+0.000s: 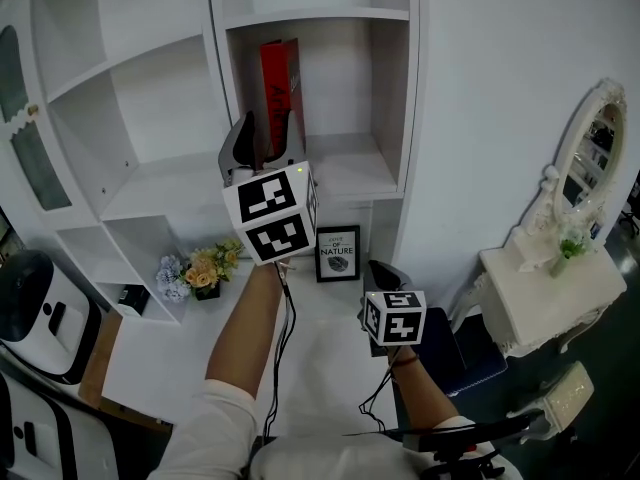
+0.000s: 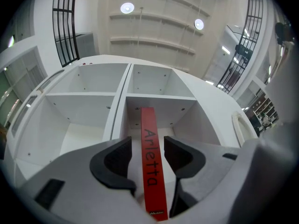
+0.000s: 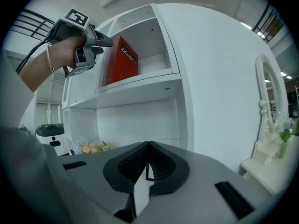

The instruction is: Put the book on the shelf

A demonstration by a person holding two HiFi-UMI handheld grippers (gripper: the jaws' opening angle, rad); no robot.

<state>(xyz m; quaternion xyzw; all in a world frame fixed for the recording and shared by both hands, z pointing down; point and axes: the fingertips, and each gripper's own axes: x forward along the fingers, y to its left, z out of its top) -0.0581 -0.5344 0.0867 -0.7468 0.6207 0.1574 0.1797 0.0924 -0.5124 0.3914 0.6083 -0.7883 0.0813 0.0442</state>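
One red book (image 1: 281, 86) is standing upright in the right-hand compartment of the white shelf (image 1: 355, 176). Two grippers are showing. The left gripper (image 2: 145, 149) is holding its jaws apart on either side of the book's spine, seemingly with a gap at each pad, so it is gripping nothing. The right gripper (image 3: 147, 166) is hanging lower, with its jaws pressed together and empty. One bunch of flowers (image 1: 200, 270) and one framed picture (image 1: 338, 253) are sitting below the shelf.

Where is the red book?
In the head view, the red book stands in the right-hand cubby of the shelf, between the open jaws of the left gripper.
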